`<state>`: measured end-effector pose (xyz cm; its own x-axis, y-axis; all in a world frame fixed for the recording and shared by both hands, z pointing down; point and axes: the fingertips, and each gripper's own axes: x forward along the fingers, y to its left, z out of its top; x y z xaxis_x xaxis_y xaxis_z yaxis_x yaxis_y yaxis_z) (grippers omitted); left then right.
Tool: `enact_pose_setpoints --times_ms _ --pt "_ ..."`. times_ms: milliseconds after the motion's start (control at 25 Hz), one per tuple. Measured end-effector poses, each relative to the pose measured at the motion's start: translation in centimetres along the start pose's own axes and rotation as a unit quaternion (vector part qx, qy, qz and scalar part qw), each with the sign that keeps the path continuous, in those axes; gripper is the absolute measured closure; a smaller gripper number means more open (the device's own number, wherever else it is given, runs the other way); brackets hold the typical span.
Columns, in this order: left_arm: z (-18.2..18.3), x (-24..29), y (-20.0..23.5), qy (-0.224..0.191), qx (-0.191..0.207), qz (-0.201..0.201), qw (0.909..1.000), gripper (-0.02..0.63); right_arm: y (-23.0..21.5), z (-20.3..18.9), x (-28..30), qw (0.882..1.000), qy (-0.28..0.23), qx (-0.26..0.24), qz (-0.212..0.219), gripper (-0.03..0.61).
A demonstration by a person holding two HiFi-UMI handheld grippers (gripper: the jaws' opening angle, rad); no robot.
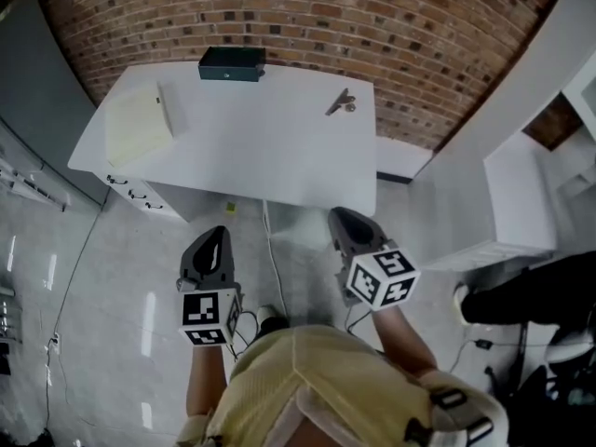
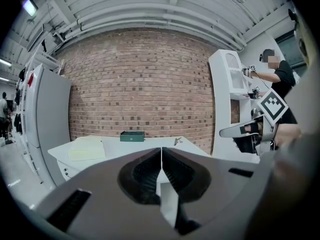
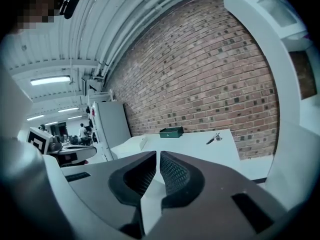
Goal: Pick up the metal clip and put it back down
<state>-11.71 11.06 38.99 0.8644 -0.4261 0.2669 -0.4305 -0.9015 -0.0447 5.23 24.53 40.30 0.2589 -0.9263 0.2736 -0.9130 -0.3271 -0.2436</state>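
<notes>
The metal clip lies on the white table near its far right corner; it shows small in the left gripper view and in the right gripper view. My left gripper is held low in front of the table's near edge, jaws shut with nothing between them. My right gripper hangs just off the table's near right corner, also shut and empty. Both are far short of the clip.
A dark green box stands at the table's far edge by the brick wall. A pale yellow pad lies at the left end. A white cabinet stands to the right; a cable trails on the floor.
</notes>
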Motion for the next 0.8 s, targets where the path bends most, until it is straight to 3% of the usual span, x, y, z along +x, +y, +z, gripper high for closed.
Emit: enact_pose_setpoints --times_ms 320,560,800 --pt "-0.8 0.9 5.1 0.013 0.005 -0.018 0.9998 0.606 2.2 0.1 4.1 0.999 -0.009 0.023 -0.028 0.571" --pt "-1.8 1.9 8.2 0.020 0.003 -0.035 0.9992 0.606 3.0 0.0 6.4 0.998 -0.009 0.039 -0.050 0.495" --pt "-2.5 4.1 7.8 0.039 -0.009 -0.058 0.9975 0.606 0.5 0.1 7.6 0.995 -0.002 0.059 -0.078 0.474"
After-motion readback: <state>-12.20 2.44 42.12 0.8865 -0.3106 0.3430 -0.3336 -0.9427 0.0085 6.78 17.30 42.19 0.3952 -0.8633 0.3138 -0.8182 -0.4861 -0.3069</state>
